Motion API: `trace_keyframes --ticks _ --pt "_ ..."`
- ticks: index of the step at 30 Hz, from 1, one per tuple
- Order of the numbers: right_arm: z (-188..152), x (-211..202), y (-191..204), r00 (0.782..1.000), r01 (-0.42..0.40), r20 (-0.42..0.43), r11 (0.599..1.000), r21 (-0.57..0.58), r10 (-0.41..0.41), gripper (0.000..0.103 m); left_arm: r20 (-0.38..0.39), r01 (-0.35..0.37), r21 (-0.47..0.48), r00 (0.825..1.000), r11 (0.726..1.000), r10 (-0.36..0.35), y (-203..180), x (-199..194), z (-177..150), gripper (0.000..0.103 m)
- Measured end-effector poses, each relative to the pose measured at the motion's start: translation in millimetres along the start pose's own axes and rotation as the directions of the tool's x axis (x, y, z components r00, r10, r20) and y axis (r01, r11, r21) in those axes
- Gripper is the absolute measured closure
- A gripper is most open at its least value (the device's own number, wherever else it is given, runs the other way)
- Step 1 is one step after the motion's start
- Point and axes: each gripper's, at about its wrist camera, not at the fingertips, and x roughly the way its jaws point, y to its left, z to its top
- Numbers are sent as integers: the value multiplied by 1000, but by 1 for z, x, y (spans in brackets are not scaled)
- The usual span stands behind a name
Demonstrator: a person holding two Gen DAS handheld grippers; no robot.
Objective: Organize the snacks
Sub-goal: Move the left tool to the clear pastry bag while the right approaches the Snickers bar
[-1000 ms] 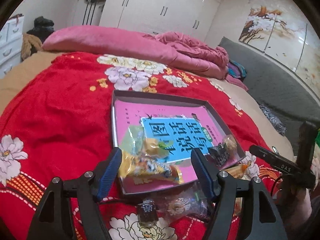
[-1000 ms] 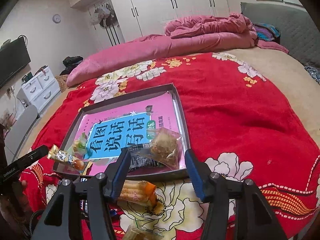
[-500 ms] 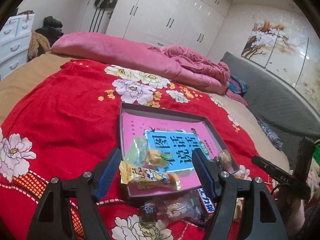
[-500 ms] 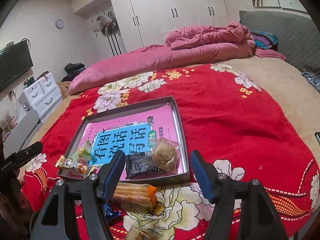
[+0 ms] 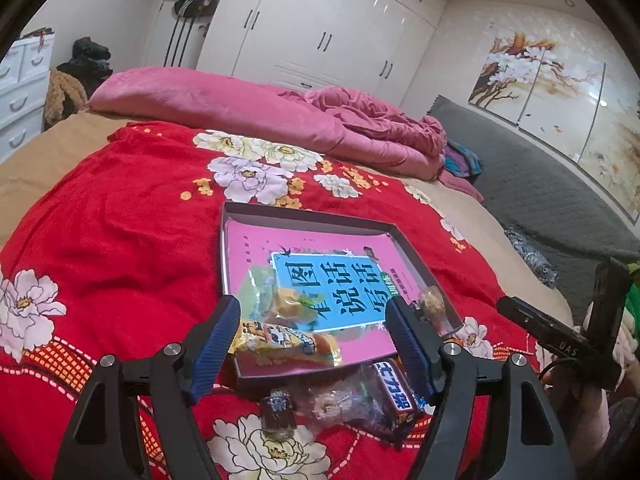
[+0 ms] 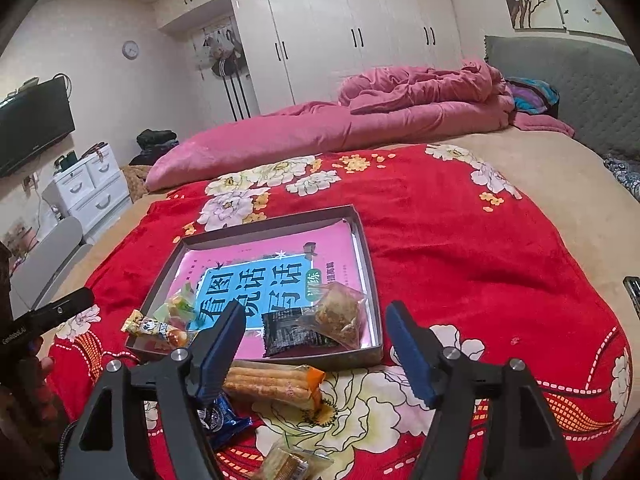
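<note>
now | right gripper (image 6: 316,344) spread, empty, jaws just opening | left gripper (image 5: 314,334) released | biscuit stick pack (image 6: 272,386) lengthwise left-right

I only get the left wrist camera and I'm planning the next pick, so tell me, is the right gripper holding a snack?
Observer: No. The right gripper is open and grips nothing; its jaws have just been opening.
Operator: What lies nearest it outside the tray?
Observer: A long pack of biscuit sticks on the red blanket, just in front of the near wall of the tray.
Operator: Anything in the tray hidden from me?
Observer: A black packet lying flat, with a clear packet overlapping its corner.
</note>
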Motion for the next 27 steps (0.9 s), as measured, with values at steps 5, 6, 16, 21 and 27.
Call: trace_keyframes --ticks 5,6,16,21,27 --pt "0 -6 4 1000 -10 7 1000 -10 10 30 -1 0 9 1000 1000 0 -4 -3 -2 27" --pt "-1 -8 5 1000 -11 8 1000 -12 11 30 -3 0 11 1000 1000 0 -4 -3 -2 27" --pt "-8 -15 17 999 -32 -5 999 -43 32 30 -33 17 36 999 999 -15 -15 -4 -9 26" --pt "-11 -18 24 999 -44 -9 997 -61 44 30 -46 16 47 999 999 -14 -19 -4 -12 26" --pt "-17 -20 35 998 -62 -21 994 -86 60 29 -65 23 52 998 998 -19 -22 -4 -17 26"
